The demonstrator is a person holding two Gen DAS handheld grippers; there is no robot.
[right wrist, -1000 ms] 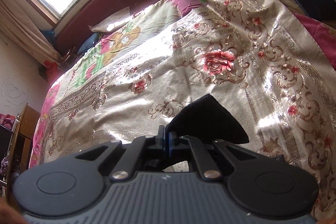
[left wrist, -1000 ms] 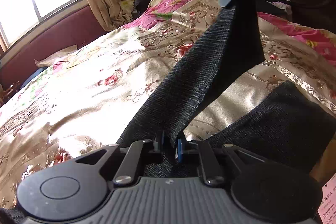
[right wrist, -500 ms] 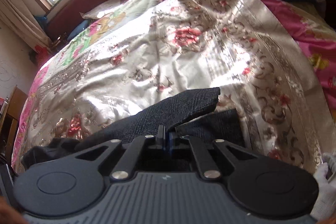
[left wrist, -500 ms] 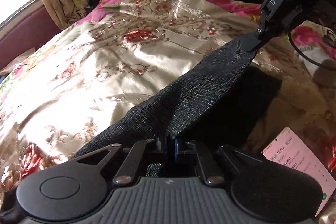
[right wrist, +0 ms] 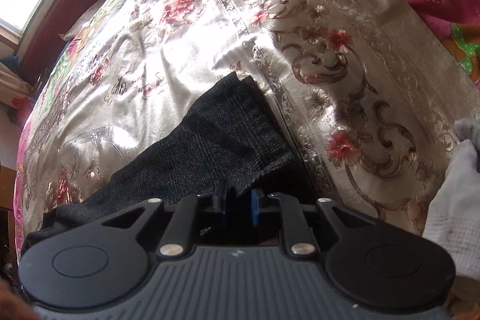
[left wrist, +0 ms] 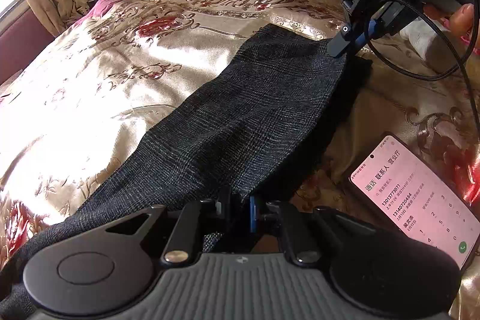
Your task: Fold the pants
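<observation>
I count one pair of dark pants (left wrist: 240, 122), two grippers and one phone (left wrist: 417, 200) on the floral bedspread (left wrist: 120, 74). The pants' long axis runs from 7 to 1 o'clock in my left view. My left gripper (left wrist: 238, 207) pinches the near edge. My right gripper (right wrist: 238, 204) is opening, with cloth between its jaws.

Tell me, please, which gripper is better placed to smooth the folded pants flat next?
Probably the right gripper: its jaws are opening off the pants, while the left gripper looks clamped on them.
</observation>
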